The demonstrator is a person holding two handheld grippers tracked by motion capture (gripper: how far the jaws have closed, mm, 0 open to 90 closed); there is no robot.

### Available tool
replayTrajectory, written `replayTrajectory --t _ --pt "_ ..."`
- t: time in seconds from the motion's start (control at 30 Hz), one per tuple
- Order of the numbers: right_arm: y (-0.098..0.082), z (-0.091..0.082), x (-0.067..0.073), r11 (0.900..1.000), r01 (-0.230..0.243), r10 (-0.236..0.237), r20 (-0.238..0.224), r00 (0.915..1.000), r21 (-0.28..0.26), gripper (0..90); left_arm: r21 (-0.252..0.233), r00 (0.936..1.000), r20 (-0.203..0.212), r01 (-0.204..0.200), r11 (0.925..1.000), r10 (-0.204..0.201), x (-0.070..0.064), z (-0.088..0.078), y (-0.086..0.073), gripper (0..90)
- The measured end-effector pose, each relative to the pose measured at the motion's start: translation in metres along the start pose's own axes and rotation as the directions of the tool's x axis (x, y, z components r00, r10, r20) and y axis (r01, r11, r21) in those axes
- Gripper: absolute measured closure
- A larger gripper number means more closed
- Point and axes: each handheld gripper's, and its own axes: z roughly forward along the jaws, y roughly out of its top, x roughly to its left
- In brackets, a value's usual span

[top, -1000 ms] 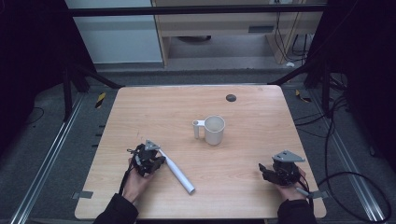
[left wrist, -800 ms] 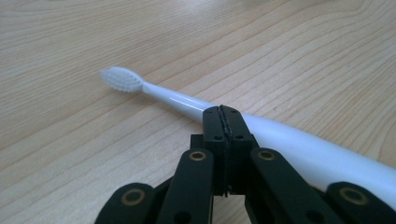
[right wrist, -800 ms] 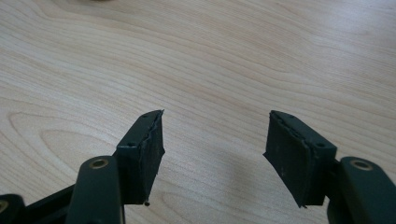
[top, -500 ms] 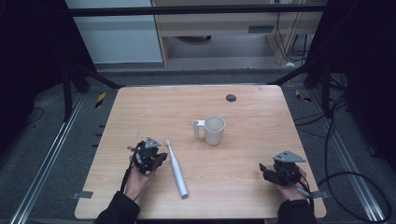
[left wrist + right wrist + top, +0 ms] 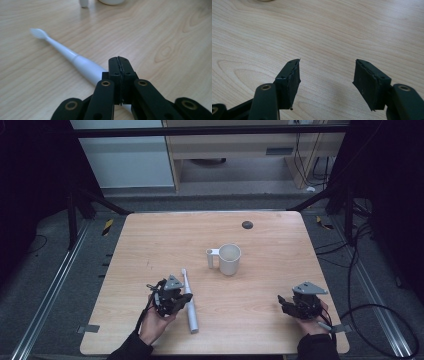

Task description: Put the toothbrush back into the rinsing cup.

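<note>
The left gripper is seen pressed together, empty, over the white toothbrush lying on the table. The right gripper is held apart, near the table's edge.

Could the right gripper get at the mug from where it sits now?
Probably yes. The right gripper is open and holds nothing, and only bare table lies between it and the mug. The toothbrush lies off beside the left gripper.

Left gripper beside white toothbrush
</note>
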Motion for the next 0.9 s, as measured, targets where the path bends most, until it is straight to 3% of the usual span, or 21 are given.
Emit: replayTrajectory --t 0.1,0.27,0.9 --pt "0.0 0.0 0.0 1.0 -0.002 0.002 0.0 1.0 0.0 37.7 0.022 0.9991 0.032 -0.029 0.9993 0.028 -0.013 0.004 -0.003 88.7" --pt "-0.001 0.0 0.0 1.0 -0.003 0.003 0.0 1.0 0.001 37.7 0.058 0.9972 0.059 -0.049 0.9971 0.046 -0.021 0.008 -0.008 88.7" --pt "-0.001 -0.001 0.0 1.0 -0.003 0.003 0.0 1.0 0.0 37.8 0.109 0.9959 0.068 -0.067 0.9918 0.06 -0.022 0.008 -0.018 88.7"
